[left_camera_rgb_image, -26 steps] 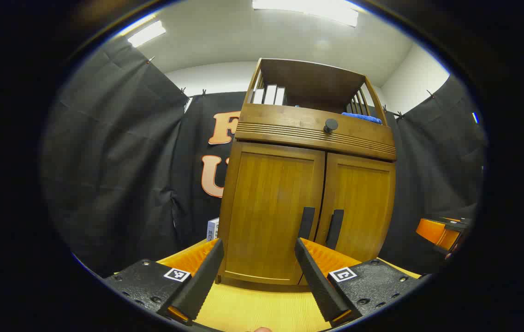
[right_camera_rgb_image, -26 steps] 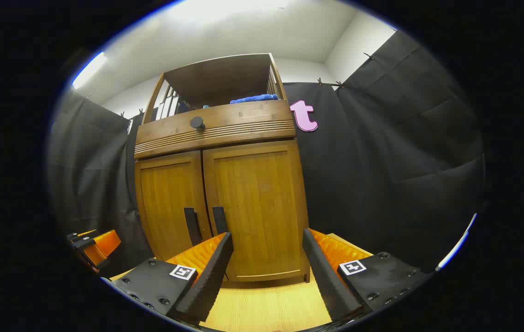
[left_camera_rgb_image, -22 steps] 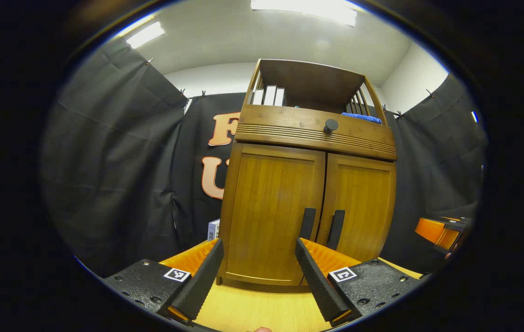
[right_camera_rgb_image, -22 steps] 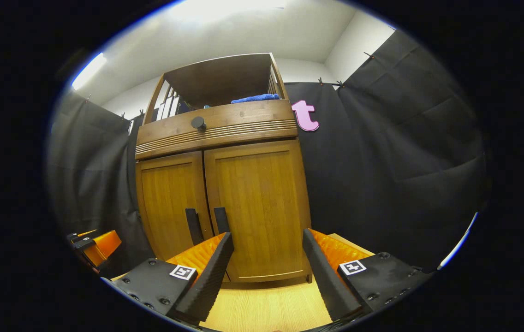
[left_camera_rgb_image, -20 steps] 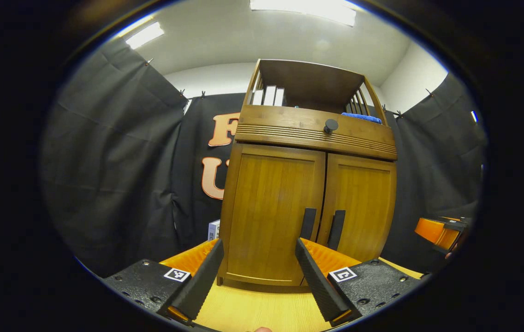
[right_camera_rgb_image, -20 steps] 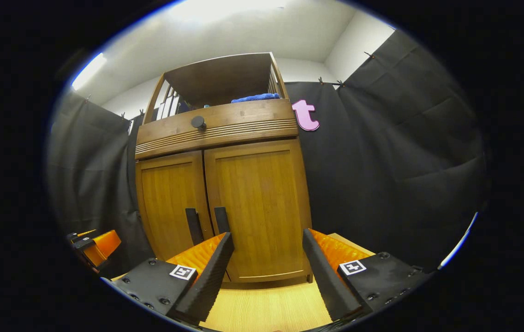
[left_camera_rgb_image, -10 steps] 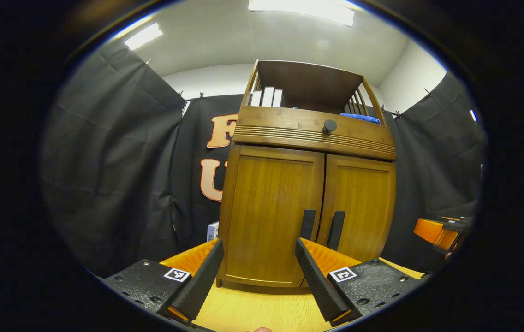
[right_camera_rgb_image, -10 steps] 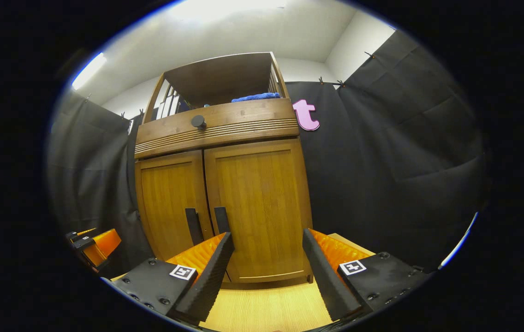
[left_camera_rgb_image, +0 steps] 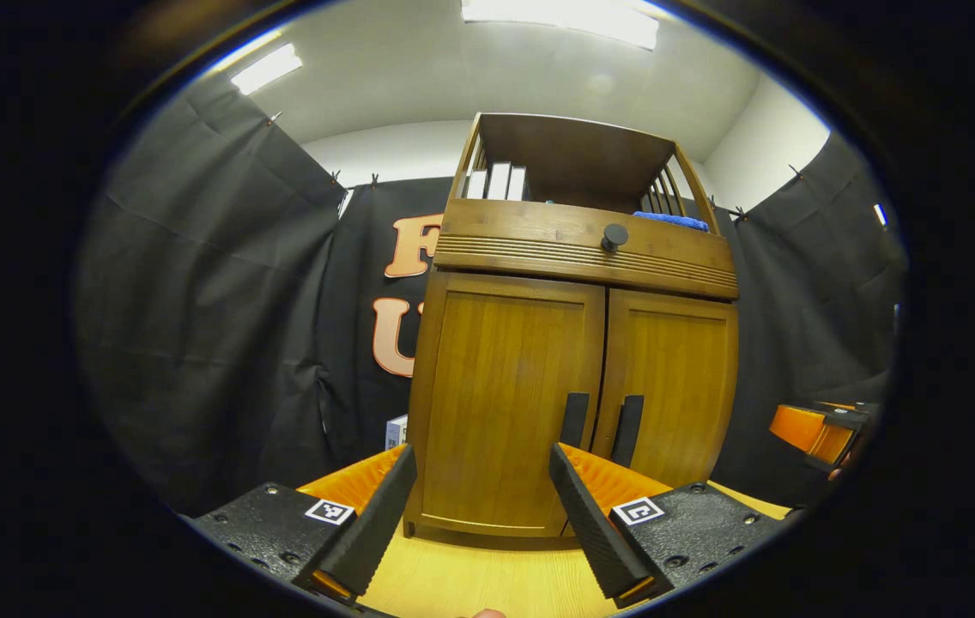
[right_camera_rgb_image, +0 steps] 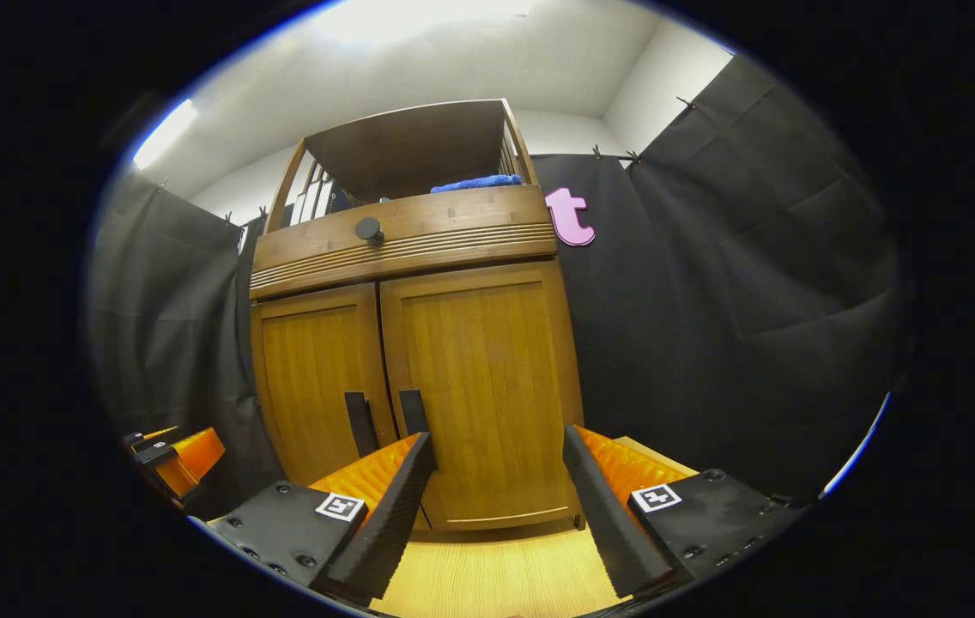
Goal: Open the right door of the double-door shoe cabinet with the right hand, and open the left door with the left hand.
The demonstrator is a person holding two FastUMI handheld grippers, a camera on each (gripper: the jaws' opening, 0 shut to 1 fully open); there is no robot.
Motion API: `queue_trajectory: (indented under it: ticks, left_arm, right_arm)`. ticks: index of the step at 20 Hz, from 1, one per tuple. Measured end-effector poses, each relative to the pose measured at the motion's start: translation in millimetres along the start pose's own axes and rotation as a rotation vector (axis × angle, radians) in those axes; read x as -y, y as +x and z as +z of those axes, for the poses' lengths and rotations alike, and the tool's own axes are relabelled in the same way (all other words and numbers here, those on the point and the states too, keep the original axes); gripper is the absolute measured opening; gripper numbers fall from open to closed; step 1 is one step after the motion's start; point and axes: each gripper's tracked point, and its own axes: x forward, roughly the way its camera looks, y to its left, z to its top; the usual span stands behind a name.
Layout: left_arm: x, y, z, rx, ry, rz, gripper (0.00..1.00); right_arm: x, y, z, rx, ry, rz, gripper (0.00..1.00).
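A brown wooden shoe cabinet point(left_camera_rgb_image: 573, 257) point(right_camera_rgb_image: 406, 245) stands on a pale wood floor, both doors shut. In the left gripper view the left door point(left_camera_rgb_image: 500, 395) and right door point(left_camera_rgb_image: 672, 378) each carry a dark vertical handle point(left_camera_rgb_image: 573, 419) point(left_camera_rgb_image: 627, 429) at the centre seam. In the right gripper view the right door point(right_camera_rgb_image: 479, 386) and left door point(right_camera_rgb_image: 311, 378) show their handles point(right_camera_rgb_image: 412, 412) point(right_camera_rgb_image: 356, 422). My left gripper point(left_camera_rgb_image: 481, 459) is open, short of the left door. My right gripper point(right_camera_rgb_image: 500, 446) is open, short of the right door. The right gripper point(left_camera_rgb_image: 818, 429) and the left gripper point(right_camera_rgb_image: 170, 455) each show at the other view's edge.
Above the doors runs a drawer front with a round dark knob point(left_camera_rgb_image: 614, 234) point(right_camera_rgb_image: 368, 227). The open top shelf holds books point(left_camera_rgb_image: 500, 180) and a blue cloth point(left_camera_rgb_image: 672, 219) point(right_camera_rgb_image: 475, 182). A small box point(left_camera_rgb_image: 396, 429) sits left of the cabinet. Black cloth walls surround it.
Both views have crept slightly closer to the cabinet and a little lower. The doors stay shut and both grippers stay open.
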Motion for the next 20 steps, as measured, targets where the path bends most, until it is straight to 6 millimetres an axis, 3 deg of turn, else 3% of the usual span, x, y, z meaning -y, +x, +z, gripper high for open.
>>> queue_trajectory:
  ticks: [1, 3, 4, 5, 6, 8, 9, 10, 11, 13, 14, 15, 18, 19, 20]
  left_arm:
    - [-1.1, 0.4, -0.2, -0.003, -0.001, 0.003, 0.94]
    - [-2.6, 0.3, -0.5, -0.004, 0.014, 0.021, 0.91]
    - [-2.6, 0.4, -0.1, -0.003, 0.018, 0.028, 0.91]
    - [-2.6, 0.6, 0.2, -0.002, 0.016, 0.032, 0.91]
    - [-2.9, 0.8, 0.0, -0.002, 0.011, 0.034, 0.91]
    - [-3.8, 1.1, -0.7, -0.008, 0.0, 0.037, 0.91]
    - [-4.2, 1.1, -0.1, -0.01, -0.004, 0.04, 0.94]
    - [-4.0, 1.3, 0.6, -0.009, -0.004, 0.044, 0.94]
    - [-4.7, 1.7, 1.5, -0.005, 0.0, 0.05, 0.94]
    - [-5.0, 2.1, 3.3, 0.005, 0.01, 0.06, 0.91]
    - [-4.4, 2.2, 3.4, 0.009, 0.012, 0.062, 0.94]
    - [-4.1, 2.1, 3.0, 0.006, 0.011, 0.06, 0.94]
    - [-4.8, 1.8, 1.6, -0.005, -0.002, 0.056, 0.91]
    - [-5.5, 2.2, 2.0, -0.005, 0.002, 0.058, 0.91]
    - [-5.3, 2.2, 2.1, -0.003, 0.01, 0.062, 0.94]
  right_arm:
    - [-1.9, 2.3, 1.2, 0.0, -0.005, 0.007, 0.89]
    - [-5.9, 10.6, 7.6, 0.008, -0.019, 0.024, 0.89]
    - [-8.3, 18.1, 11.6, 0.011, -0.027, 0.035, 0.97]
    - [-11.2, 26.6, 15.5, 0.014, -0.032, 0.046, 0.97]
    - [-15.9, 35.7, 17.9, 0.015, -0.035, 0.063, 0.89]
    - [-26.0, 57.1, 20.7, 0.012, -0.038, 0.088, 0.89]
    - [-30.9, 67.2, 21.3, 0.011, -0.033, 0.099, 0.97]
    - [-35.8, 78.2, 21.1, 0.006, -0.028, 0.107, 0.89]
    - [-42.2, 89.7, 20.5, -0.001, -0.025, 0.114, 0.89]
    - [-52.8, 114.0, 13.9, -0.011, -0.028, 0.131, 0.89]
    - [-58.2, 126.1, 10.2, -0.019, -0.033, 0.14, 0.97]
    - [-64.0, 137.4, 7.8, -0.026, -0.035, 0.149, 0.89]
    - [-80.3, 164.7, -7.1, -0.054, -0.04, 0.17, 0.89]
    - [-83.8, 175.3, -13.8, -0.068, -0.039, 0.168, 0.98]
    - [-87.5, 184.5, -22.8, -0.084, -0.037, 0.167, 0.98]
